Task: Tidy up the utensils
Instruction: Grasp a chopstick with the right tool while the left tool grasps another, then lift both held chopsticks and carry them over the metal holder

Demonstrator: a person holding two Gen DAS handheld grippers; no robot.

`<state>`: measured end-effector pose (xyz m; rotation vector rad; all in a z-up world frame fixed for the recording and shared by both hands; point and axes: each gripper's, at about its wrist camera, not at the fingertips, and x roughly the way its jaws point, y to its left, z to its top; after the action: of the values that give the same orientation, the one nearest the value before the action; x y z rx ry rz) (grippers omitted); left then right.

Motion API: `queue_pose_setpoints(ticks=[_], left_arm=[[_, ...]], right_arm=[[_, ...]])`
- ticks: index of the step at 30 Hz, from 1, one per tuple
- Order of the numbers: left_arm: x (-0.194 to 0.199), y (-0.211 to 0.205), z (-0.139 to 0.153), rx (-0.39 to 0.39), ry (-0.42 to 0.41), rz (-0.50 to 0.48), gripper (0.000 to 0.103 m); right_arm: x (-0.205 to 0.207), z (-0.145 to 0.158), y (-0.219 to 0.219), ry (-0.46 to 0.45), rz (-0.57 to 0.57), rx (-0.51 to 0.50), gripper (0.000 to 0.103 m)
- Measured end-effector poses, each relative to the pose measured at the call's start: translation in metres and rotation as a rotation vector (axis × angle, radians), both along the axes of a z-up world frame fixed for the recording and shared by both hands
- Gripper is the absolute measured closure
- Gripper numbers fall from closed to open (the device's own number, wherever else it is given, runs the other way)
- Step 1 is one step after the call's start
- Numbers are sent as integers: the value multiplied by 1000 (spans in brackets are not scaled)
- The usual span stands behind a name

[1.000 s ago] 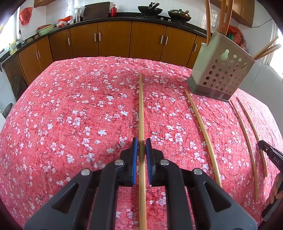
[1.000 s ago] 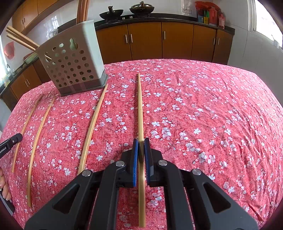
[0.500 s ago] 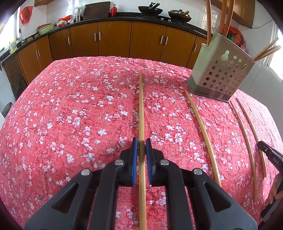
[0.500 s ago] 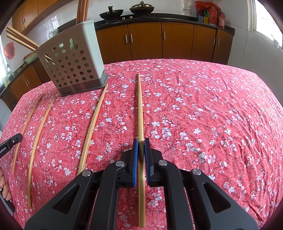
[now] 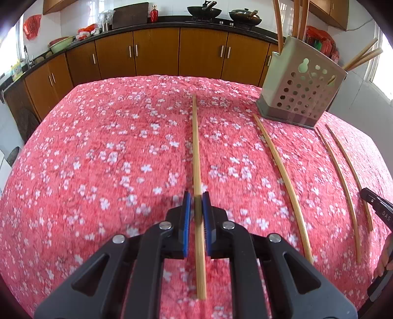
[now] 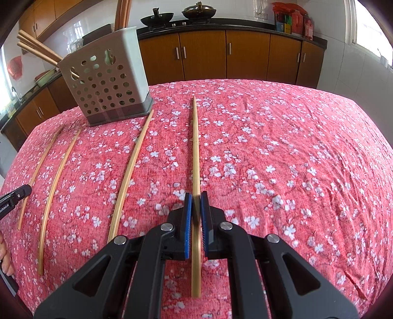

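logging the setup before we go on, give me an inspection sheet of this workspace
surface: red floral tablecloth, wrinkled, covering the table
job's things: perforated utensil holder upright, stored chopsticks sticking out; loose chopsticks lying on the cloth
clutter: nothing seen
grippers: left gripper shut on first chopstick; right gripper shut on second chopstick
cables: nothing seen
surroundings: wooden cabinets, woks on the counter
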<state>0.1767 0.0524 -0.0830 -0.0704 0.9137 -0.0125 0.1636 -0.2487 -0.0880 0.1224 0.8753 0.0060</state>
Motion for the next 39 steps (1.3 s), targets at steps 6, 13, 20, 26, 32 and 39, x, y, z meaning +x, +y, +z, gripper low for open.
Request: queue_pose_setpoints(ticks=[6,13,20,26,32,39], left_arm=[[-9,-5,-1,32,-11,-7,91],[-12,-5,0,43,-10,-13,95],[-17,2,22,25,-58,-14,95],[-22,5,50,0,-137,-12,95],[-22,2,62,-2,-172,-16,95],[-29,5,105,-36,-287,-3,95]], right_arm=[[-6,1,-1,-1,1,5,95],[-6,2,-1,1,3,0,95],[-13,31,-8,-92,-13,8,95],[-17,50,-15,-154,-23,15,95],[-19,54,-16,-170,-32,23,95],[-29,96,-24,-323,-43,61,95]])
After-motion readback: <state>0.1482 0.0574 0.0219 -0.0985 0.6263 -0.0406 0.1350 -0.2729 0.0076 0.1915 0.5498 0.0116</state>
